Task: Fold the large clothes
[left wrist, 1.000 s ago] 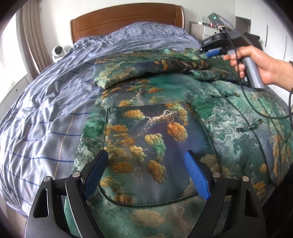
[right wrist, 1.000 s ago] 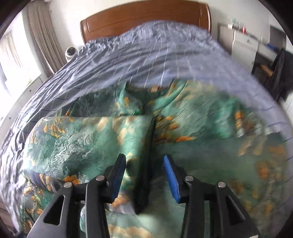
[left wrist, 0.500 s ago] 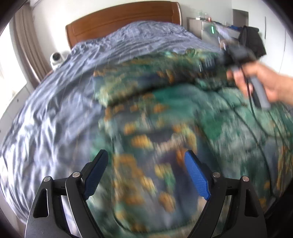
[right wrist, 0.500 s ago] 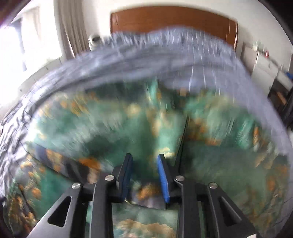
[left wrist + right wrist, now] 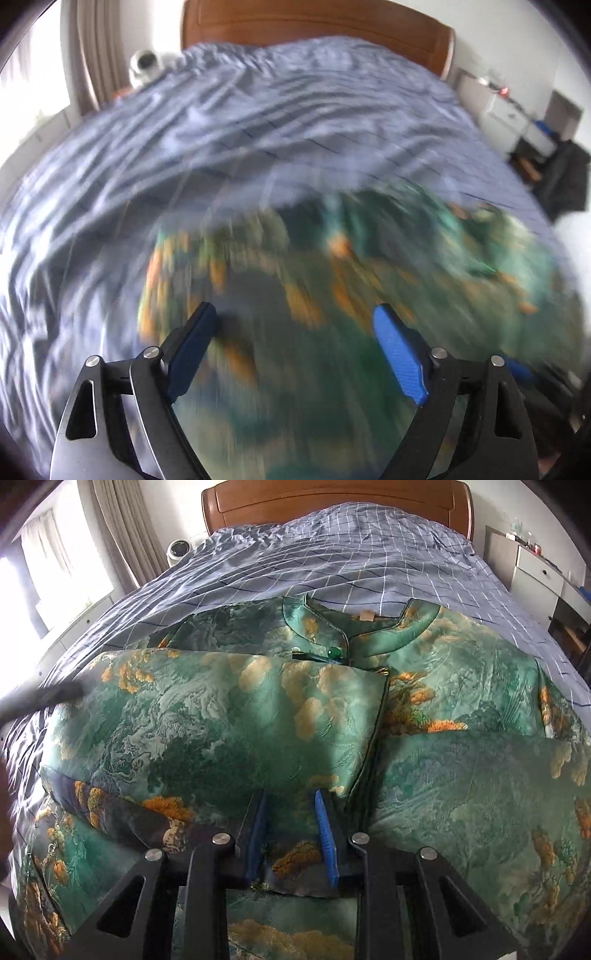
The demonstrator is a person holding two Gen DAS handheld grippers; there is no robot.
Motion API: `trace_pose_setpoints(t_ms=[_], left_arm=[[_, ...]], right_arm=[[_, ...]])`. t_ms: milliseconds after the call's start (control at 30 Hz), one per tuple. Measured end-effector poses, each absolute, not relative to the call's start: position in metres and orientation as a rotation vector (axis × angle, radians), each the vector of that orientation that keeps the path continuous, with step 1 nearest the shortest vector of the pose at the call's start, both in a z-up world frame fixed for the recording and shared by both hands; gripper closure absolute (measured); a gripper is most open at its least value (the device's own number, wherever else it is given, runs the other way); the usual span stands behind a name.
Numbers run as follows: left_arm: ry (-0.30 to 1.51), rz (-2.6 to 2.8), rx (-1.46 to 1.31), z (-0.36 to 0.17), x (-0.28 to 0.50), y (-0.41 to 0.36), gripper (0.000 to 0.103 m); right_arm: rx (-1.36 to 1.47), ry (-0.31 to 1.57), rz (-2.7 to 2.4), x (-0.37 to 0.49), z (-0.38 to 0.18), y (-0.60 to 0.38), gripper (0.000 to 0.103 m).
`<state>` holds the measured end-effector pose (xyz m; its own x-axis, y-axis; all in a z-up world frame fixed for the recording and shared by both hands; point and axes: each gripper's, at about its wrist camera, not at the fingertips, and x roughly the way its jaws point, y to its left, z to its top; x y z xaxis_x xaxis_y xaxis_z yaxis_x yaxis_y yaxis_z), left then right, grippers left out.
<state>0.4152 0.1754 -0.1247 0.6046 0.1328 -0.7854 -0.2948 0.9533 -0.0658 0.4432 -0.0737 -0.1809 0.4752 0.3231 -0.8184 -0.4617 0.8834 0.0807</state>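
In the left wrist view, badly smeared by motion, the left hand-held gripper [image 5: 295,347] sits at the bottom of the frame with its two blue pads [image 5: 188,354] set wide apart and nothing between them. Beyond it, filling the lower centre and right, lies one green garment [image 5: 369,295] with orange patches, spread on one bed [image 5: 258,129] covered in blue-grey checked bedding. At upper left one small white round device [image 5: 142,66] stands beside the curtain; the wooden headboard [image 5: 314,26] runs along the top centre, and one white cabinet [image 5: 509,118] shows at upper right.

The right wrist view is sharp. At far left a dark blurred bar [image 5: 40,698] crosses the edge of the frame; what it is cannot be told. The same single garment [image 5: 480,775] covers the lower two thirds of the frame on the bed [image 5: 332,554]. One sleeve [image 5: 221,720] is folded across the left and centre of its front, its cuff edge ending near the middle. Above that, at upper centre, is the open collar [image 5: 413,627] with one green bead button [image 5: 335,651]. At bottom centre the right hand-held gripper [image 5: 291,834] has its two blue pads drawn narrow, pinching the lower edge of the folded sleeve between them.
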Motion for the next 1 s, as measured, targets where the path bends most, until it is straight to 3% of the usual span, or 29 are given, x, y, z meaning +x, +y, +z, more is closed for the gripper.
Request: trace_pose_setpoints(t_ms=[167,700,1000], left_arm=[[0.984,0.198,-0.163,-0.181,0.440,0.177,0.008],[0.997,0.119,-0.087,-0.152,0.364,0.148,0.006],[1.027,0.087,-0.081,-0.169,0.352,0.140,0.004]], right_arm=[[-0.136,0.964,0.491,0.445,-0.183,-0.077,0.077],[-0.187,0.949,0.462,0.442,-0.184,-0.071,0.077],[-0.224,0.948,0.430,0.439,-0.183,-0.064,0.077]])
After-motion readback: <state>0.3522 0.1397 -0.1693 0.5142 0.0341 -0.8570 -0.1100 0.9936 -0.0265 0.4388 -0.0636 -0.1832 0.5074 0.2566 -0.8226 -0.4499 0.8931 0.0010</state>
